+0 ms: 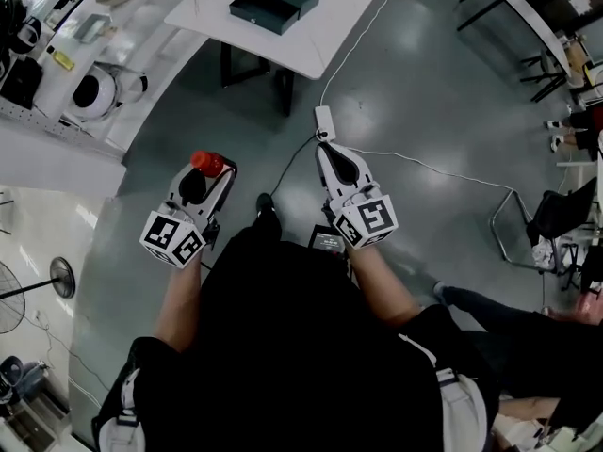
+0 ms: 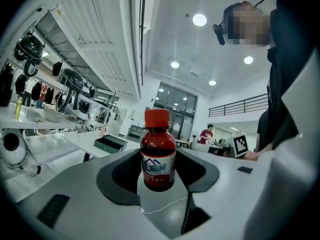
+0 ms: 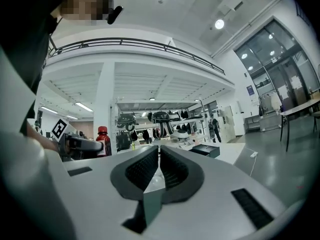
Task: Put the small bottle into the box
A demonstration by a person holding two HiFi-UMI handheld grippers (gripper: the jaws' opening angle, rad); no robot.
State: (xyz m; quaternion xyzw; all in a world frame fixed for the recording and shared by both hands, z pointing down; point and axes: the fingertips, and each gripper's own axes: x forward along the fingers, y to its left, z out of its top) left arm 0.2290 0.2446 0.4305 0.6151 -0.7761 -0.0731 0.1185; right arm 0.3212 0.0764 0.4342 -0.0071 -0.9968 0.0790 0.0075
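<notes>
Small bottle (image 2: 158, 154), red-capped, clamped upright in the left hand-held gripper (image 1: 219, 179); right hand-held gripper (image 3: 159, 159) empty, jaws together; dark box (image 1: 274, 1) on the white surface (image 1: 334, 36) at 12 o'clock, well apart; pickup done, carry and placement outstanding.

The box (image 1: 274, 1) sits on the table (image 1: 341, 9), well beyond the bottle (image 1: 207, 163).

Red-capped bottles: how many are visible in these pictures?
1. The red-capped bottle stands upright between the jaws of the left gripper, in front of the person. Others may be hidden among the clutter on the shelves.
</notes>
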